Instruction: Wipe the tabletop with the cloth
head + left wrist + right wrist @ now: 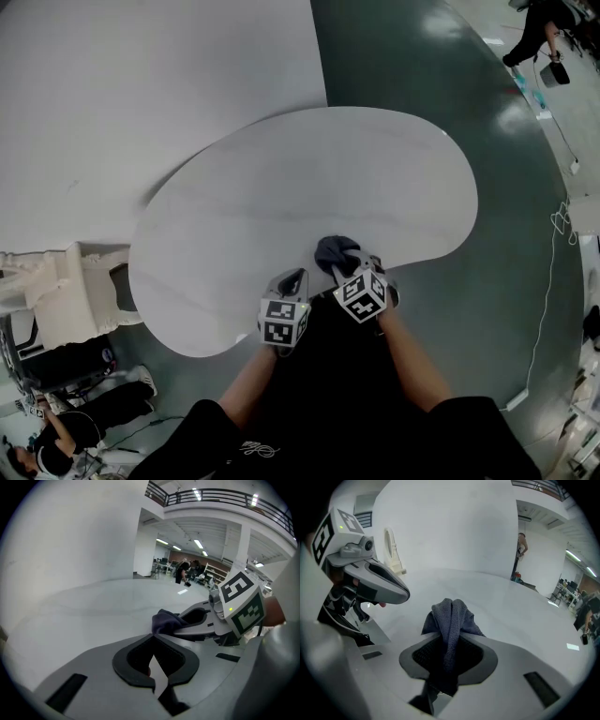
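Left gripper [296,278] sits over the near edge of the table [281,178], jaws pressed together with nothing between them. Just to its right is the right gripper [352,270], close alongside but not touching. It's pinching the dark cloth [451,613], which bunches out past its jaw tips and lies down against the white tabletop.

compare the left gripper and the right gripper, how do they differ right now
The right gripper pinches the dark cloth; the left gripper holds nothing. The left gripper's jaws meet at the tips, while the right gripper's are held apart by the cloth. Both slant down over the near edge of the white table, side by side.
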